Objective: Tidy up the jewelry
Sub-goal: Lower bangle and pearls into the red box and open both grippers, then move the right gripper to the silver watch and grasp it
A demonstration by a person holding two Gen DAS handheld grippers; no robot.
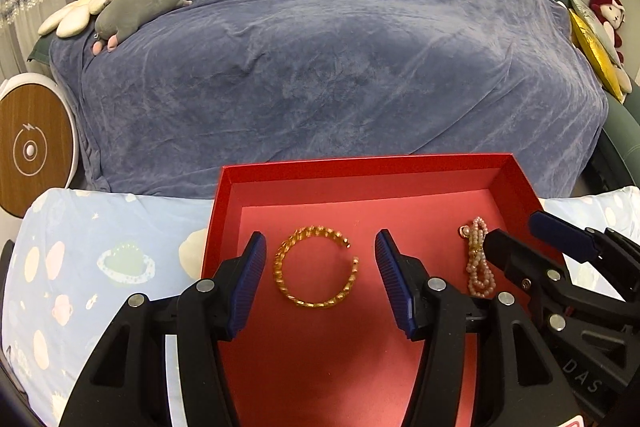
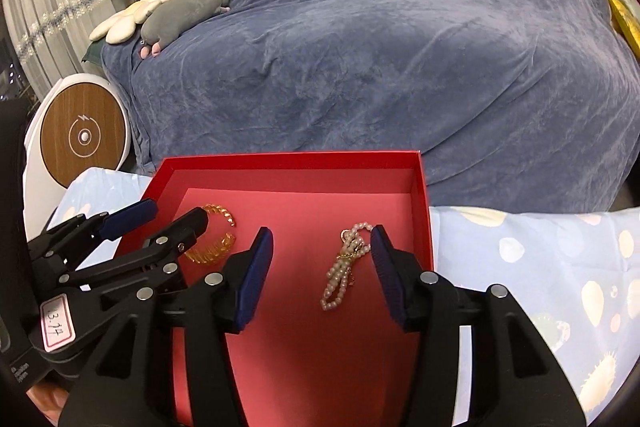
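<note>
Lifting both grippers straight up looks like the safe way to finish this step, so the loose jewelry stays put. The left gripper has its jaws apart with nothing pinched; the gold bracelet lies flat between its fingers. The right gripper is let go too, and the pearl string lies by its right finger. Both pieces rest apart on the floor of the red box, which sits on a light blue cloth.

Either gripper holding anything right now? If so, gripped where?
Nothing held. Left gripper is open around the gold bracelet; right gripper is open around the pearl strand. Both pieces lie on the red box floor.
</note>
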